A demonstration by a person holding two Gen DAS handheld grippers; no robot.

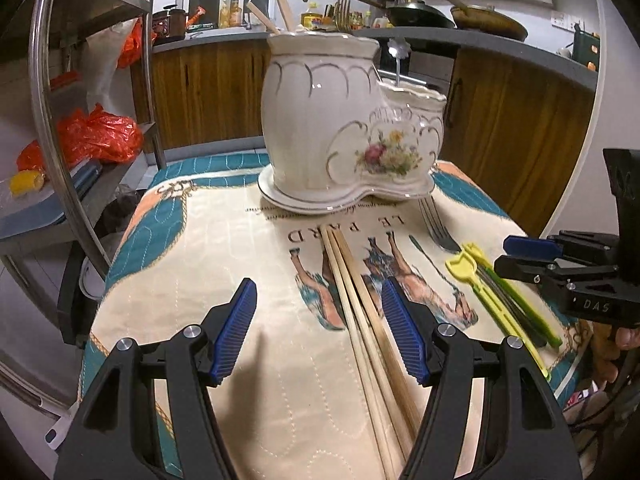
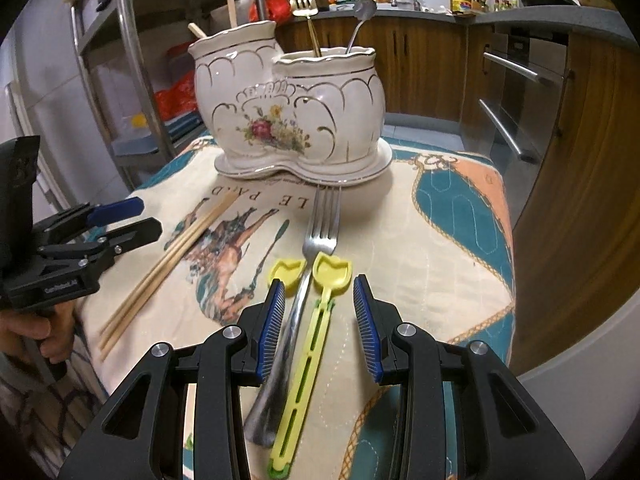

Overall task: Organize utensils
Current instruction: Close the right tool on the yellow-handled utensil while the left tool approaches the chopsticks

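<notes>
A white ceramic two-pot utensil holder (image 1: 344, 128) (image 2: 292, 116) stands at the table's far end, with wooden sticks in its tall pot and a gold fork (image 2: 305, 0) and a spoon (image 2: 362, 12) in its low pot. Several wooden chopsticks (image 1: 360, 304) (image 2: 176, 256) lie on the cloth. My left gripper (image 1: 320, 328) (image 2: 120, 220) is open, low over the chopsticks. A steel fork (image 2: 316, 236) (image 1: 438, 224) and yellow plastic spoons (image 2: 316, 320) (image 1: 492, 292) lie to the right. My right gripper (image 2: 320, 320) (image 1: 516, 256) is open above their handles.
The table wears a printed cloth (image 1: 208, 240) with teal borders. A metal shelf rack (image 1: 60, 120) with red bags stands to the left. Wooden kitchen cabinets (image 2: 580, 160) and a counter with pans run behind and to the right.
</notes>
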